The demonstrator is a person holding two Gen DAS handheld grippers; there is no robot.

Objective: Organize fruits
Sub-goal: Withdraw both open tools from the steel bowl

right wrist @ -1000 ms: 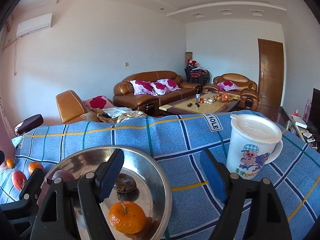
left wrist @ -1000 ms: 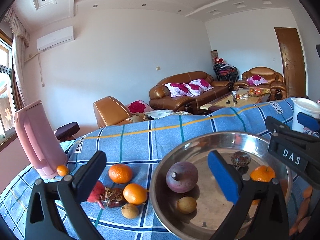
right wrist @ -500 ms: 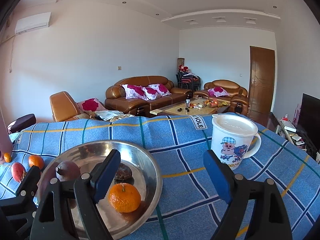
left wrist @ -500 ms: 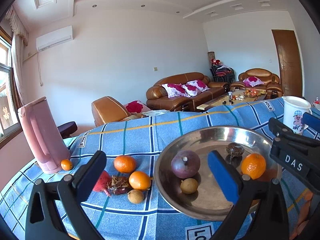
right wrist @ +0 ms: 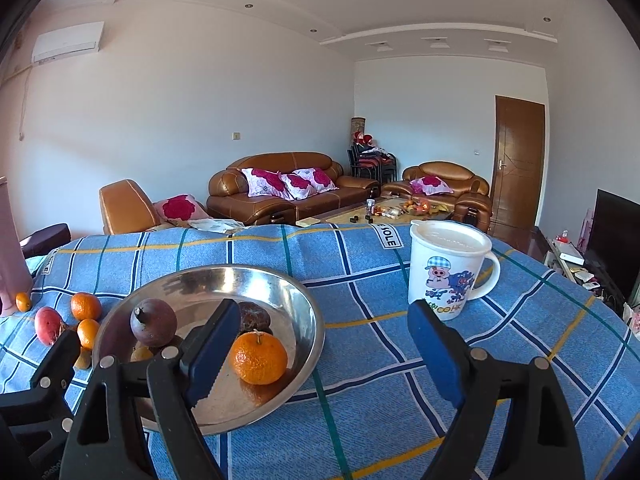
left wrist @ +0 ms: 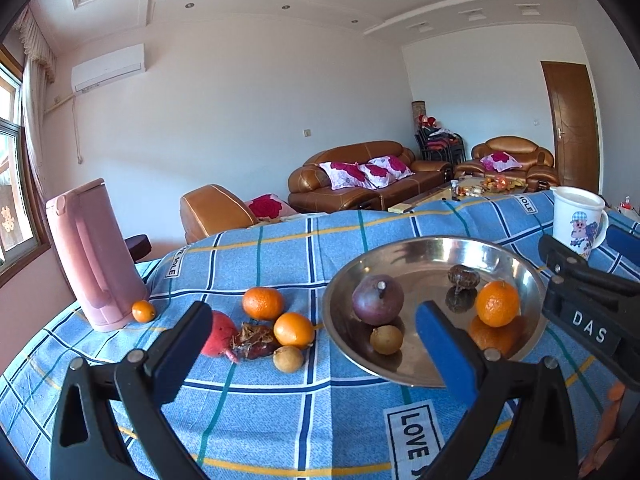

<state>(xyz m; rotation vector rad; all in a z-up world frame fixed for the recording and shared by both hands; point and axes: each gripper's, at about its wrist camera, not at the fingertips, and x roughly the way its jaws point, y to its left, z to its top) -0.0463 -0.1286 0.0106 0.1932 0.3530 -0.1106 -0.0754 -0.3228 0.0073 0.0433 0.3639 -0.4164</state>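
Note:
A steel bowl point(left wrist: 516, 264) point(right wrist: 308, 320) on the blue checked cloth holds a purple round fruit point(left wrist: 377, 299) point(right wrist: 153, 322), a small tan fruit point(left wrist: 385, 339), a dark wrinkled fruit point(left wrist: 463, 277) and an orange mandarin point(left wrist: 497, 303) point(right wrist: 260, 357). Left of the bowl lie two mandarins point(left wrist: 263, 303) point(left wrist: 293, 329), a red fruit point(left wrist: 218, 334), a dark dried fruit point(left wrist: 254, 340), a tan fruit point(left wrist: 288, 358) and a tiny orange point(left wrist: 143, 311). My left gripper point(left wrist: 312, 344) is open and empty above the near cloth. My right gripper point(right wrist: 324, 336) is open and empty, near the bowl's right rim.
A pink kettle point(left wrist: 94, 252) stands at the far left. A white lidded mug point(right wrist: 448, 268) point(left wrist: 576, 216) stands right of the bowl. The cloth's far edge drops off toward brown sofas point(right wrist: 280, 188).
Both grippers have pulled back and risen, so the bowl and fruits look smaller and farther away. Both stay open. No fruit has moved.

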